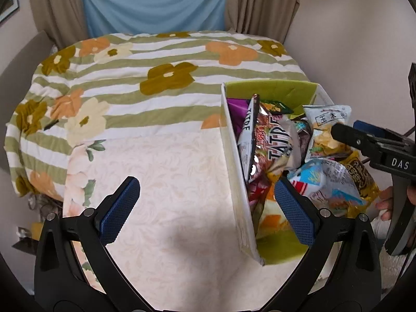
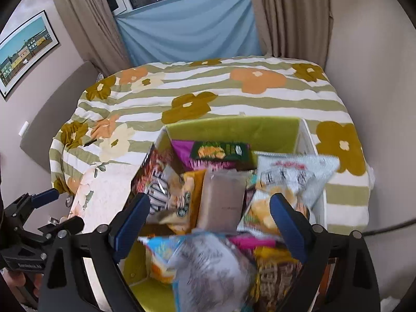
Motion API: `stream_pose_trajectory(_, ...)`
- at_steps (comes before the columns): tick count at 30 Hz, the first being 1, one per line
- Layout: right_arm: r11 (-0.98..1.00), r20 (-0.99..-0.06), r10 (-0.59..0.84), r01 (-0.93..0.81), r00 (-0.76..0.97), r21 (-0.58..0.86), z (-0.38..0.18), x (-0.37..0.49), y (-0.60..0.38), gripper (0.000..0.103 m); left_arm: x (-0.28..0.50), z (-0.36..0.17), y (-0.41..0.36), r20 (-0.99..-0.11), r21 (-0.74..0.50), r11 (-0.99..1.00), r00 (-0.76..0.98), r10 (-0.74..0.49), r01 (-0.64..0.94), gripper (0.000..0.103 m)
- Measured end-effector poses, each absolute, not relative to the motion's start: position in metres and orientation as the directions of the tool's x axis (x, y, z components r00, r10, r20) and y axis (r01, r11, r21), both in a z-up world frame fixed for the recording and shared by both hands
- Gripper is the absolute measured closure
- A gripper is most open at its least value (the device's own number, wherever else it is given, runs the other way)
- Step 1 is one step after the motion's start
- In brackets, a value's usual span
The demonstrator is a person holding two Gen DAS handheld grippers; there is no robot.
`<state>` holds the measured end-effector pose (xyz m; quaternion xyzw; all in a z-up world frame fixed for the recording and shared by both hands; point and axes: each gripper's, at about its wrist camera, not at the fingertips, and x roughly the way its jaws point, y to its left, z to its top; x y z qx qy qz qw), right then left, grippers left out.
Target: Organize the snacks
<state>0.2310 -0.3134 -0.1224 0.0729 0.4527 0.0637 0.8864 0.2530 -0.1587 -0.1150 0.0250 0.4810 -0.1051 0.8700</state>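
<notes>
left gripper [image 1: 207, 205]: jaws wide, holding nothing. its left finger hangs over the cream floral sheet [image 1: 166, 182] on the bed, its right finger sits just inside the box, over the packets at the near end. the striped flower duvet [image 1: 145, 59] is bunched up at the far side of the bed, with a blue cloth [image 1: 156, 2] and beige curtains [image 1: 262, 2] behind it.

white box [image 1: 235, 156] with a green lining sits on the bed right of centre, its long wall running toward the camera. it is crammed with snack bags: a red-brown bag [image 1: 270, 145] standing along the left wall, a white chip bag [image 1: 325, 130] further right, a blue-and-silver bag [image 1: 327, 182] at the near end, and a yellow bag [image 1: 361, 179] at the right edge.

right gripper [image 2: 210, 218]: jaws wide, nothing between them, directly above the box contents. under it are a grey-brown packet [image 2: 223, 200], and a dark green packet [image 2: 221, 152] toward the far wall. the near bags are motion-blurred in this view.
</notes>
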Motion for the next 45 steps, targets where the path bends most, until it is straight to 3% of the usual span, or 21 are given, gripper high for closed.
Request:
stream_pose_trajectory(8,0.986,-0.738,0.131,-0.011,0.662,0.165,-0.082,0.179,-0.296,0.011,0.21,-0.071,-0.141,-0.772,-0.045,0.973,0.609,-0.178,0.228,0.001)
stream_pose_trajectory(17,0.993,-0.614,0.063,0.01,0.786,0.116,-0.024,0.082,-0.254,0.011,0.117,-0.004,-0.097,-0.622,-0.002,0.978,0.766,-0.164,0.208,0.0)
stream_pose_trajectory(20,0.995,-0.588,0.037,0.026,0.808,0.1,-0.015,0.053,-0.239,0.001,0.088,0.005,-0.085,-0.59,0.005,0.982,0.793,-0.151,0.191,0.0)
stream_pose_trajectory(22,0.996,-0.572,0.005,0.049,0.82,0.079,-0.011,0.031,-0.23,0.001,0.068,0.009,-0.076,-0.571,0.01,0.984,0.809,-0.138,0.175,0.0)
stream_pose_trajectory(31,0.996,-0.545,-0.061,0.084,0.836,0.017,-0.018,-0.029,-0.196,0.001,0.005,0.001,-0.053,-0.56,0.013,0.989,0.821,-0.112,0.145,0.0)
stream_pose_trajectory(45,0.993,-0.547,-0.089,0.119,0.832,0.018,-0.023,-0.051,-0.183,0.001,-0.008,0.003,-0.041,-0.546,0.004,0.989,0.829,-0.122,0.148,0.0)
